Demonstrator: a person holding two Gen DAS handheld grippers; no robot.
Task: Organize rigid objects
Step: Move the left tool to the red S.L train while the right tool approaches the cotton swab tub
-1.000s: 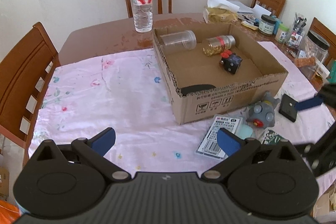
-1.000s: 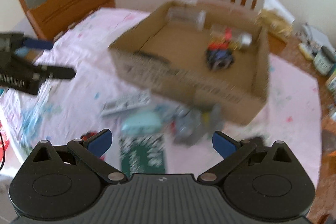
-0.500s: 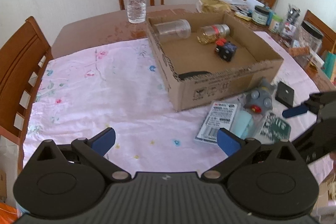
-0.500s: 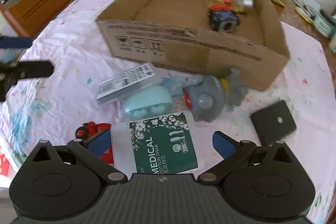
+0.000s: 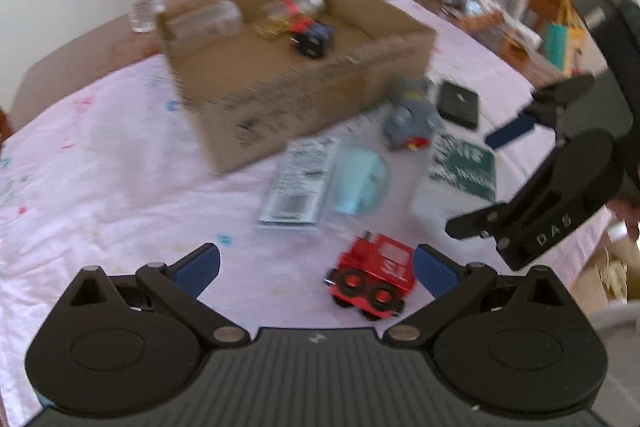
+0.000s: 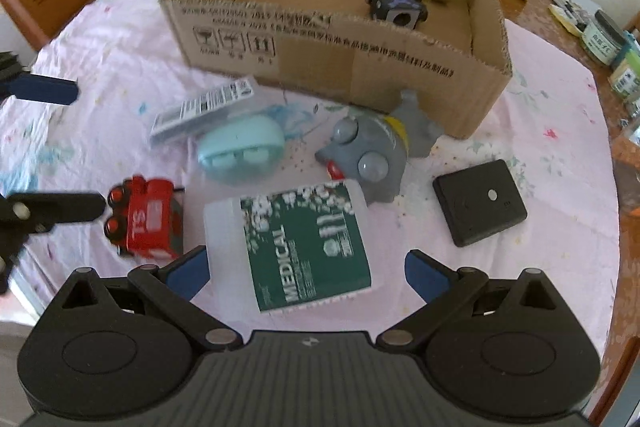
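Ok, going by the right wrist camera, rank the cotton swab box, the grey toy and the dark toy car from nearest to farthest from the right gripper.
1. Medical cotton swab box: lying on the cloth right ahead of the right gripper, between its open jaws.
2. Grey toy: beyond the swab box, in front of the cardboard box.
3. Dark toy car: inside the cardboard box, far right.

left gripper (image 5: 316, 267): jaws wide apart, empty | small red toy train engine with black wheels (image 5: 374, 277): on pink floral tablecloth (image 5: 120, 163), near right fingertip | open brown cardboard box (image 5: 296, 67): beyond, blurred
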